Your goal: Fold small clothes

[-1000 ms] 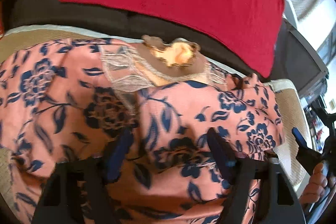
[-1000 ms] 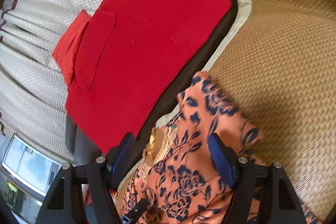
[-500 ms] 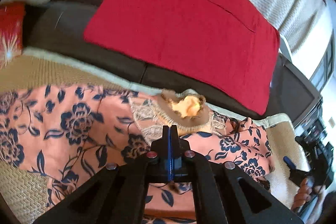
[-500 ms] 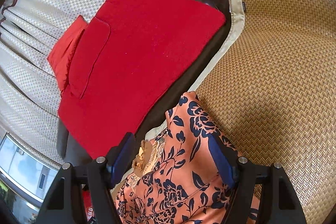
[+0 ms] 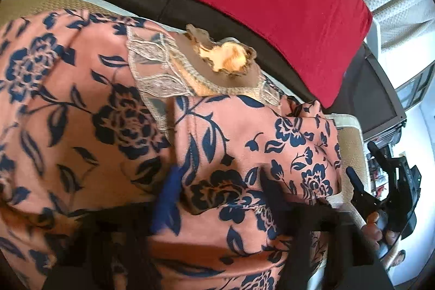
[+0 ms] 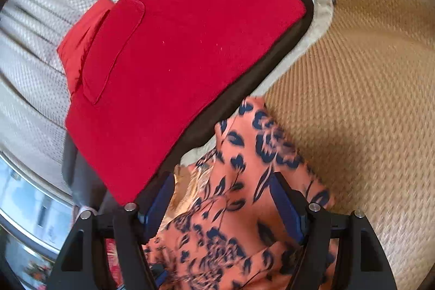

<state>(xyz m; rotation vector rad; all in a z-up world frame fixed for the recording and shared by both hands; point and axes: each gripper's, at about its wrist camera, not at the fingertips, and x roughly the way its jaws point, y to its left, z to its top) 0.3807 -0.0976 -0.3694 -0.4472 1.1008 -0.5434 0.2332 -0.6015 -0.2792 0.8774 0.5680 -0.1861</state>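
Observation:
A pink garment (image 5: 217, 143) with dark blue flowers and a lace neckline lies on a woven mat; it also shows in the right wrist view (image 6: 244, 208). My left gripper (image 5: 217, 195) is open, its blurred blue fingers (image 5: 165, 203) spread over the cloth below the neckline. My right gripper (image 6: 223, 203) is open, with its fingers (image 6: 285, 203) on either side of the garment's edge. It also shows at the right of the left wrist view (image 5: 380, 195), held in a hand.
A red cushion (image 6: 176, 59) leans on the dark sofa back (image 5: 174, 10) behind the garment. The woven mat (image 6: 367, 99) stretches to the right. Pale curtains (image 6: 32, 50) hang behind. A window (image 6: 27, 208) is at the lower left.
My left gripper was shut half a second ago and has opened and moved down close over the cloth. My right gripper stayed open and shifted a little over the garment's edge.

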